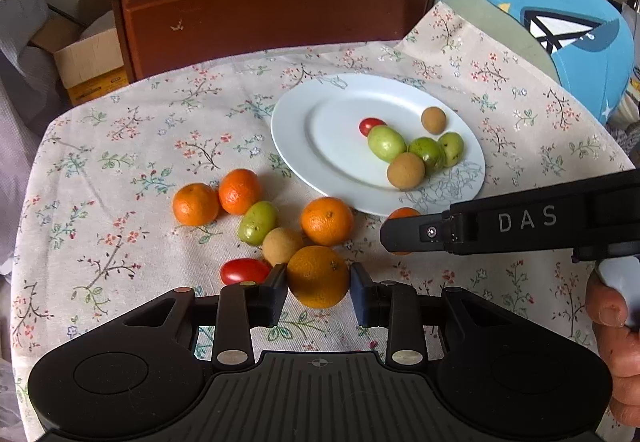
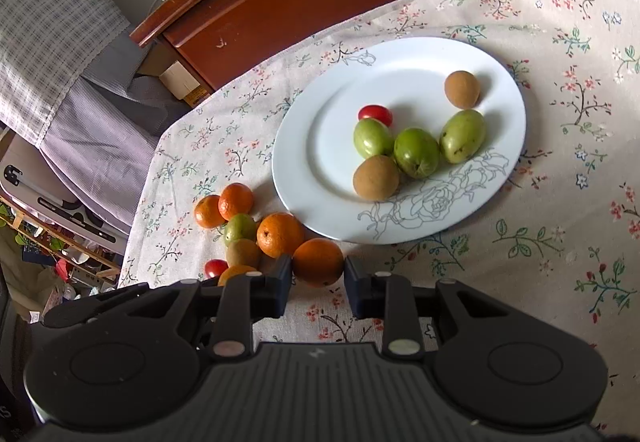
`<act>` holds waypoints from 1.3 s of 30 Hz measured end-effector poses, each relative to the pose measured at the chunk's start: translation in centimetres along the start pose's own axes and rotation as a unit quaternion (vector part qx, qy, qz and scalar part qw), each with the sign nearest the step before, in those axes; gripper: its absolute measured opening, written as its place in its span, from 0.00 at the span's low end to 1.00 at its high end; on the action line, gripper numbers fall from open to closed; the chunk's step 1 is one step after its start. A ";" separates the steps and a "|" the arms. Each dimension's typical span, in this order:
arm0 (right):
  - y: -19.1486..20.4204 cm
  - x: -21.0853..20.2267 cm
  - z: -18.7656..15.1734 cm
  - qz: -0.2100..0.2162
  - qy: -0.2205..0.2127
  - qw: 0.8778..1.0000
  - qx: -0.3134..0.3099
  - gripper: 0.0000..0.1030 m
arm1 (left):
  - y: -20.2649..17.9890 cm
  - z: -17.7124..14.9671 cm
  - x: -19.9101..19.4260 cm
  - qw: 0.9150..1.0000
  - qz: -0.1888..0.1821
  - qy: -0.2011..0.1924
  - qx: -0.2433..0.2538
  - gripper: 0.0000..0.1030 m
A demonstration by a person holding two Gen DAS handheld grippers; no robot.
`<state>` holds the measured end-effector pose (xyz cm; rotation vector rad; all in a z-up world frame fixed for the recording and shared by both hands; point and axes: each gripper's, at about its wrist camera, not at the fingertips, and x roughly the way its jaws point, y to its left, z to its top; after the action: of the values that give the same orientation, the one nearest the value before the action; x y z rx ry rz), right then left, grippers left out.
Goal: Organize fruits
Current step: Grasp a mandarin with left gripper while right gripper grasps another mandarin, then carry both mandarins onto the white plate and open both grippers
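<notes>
Left of the plate [image 1: 296, 146] the counter [image 1: 120, 146] lies bare; 7 loose fruits [image 1: 256, 226] crowd its near rim, the right gripper [image 1: 404, 238] crossing there.

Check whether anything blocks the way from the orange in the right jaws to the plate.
Nothing visible does. The right gripper holds an orange just short of the white plate. Only bare tablecloth lies between them, and the plate's near left part is free of fruit.
</notes>
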<state>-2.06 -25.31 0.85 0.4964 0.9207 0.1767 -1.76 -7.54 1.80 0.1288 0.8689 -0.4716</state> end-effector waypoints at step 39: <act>-2.7 -5.5 7.2 0.008 -0.119 0.992 0.034 0.28 | 0.3 9.4 -2.3 0.995 -0.031 -0.095 -0.008 0.30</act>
<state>0.16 -32.06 7.11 0.5758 0.6911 0.0986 3.72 -9.29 9.59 0.0420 0.6921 -0.5255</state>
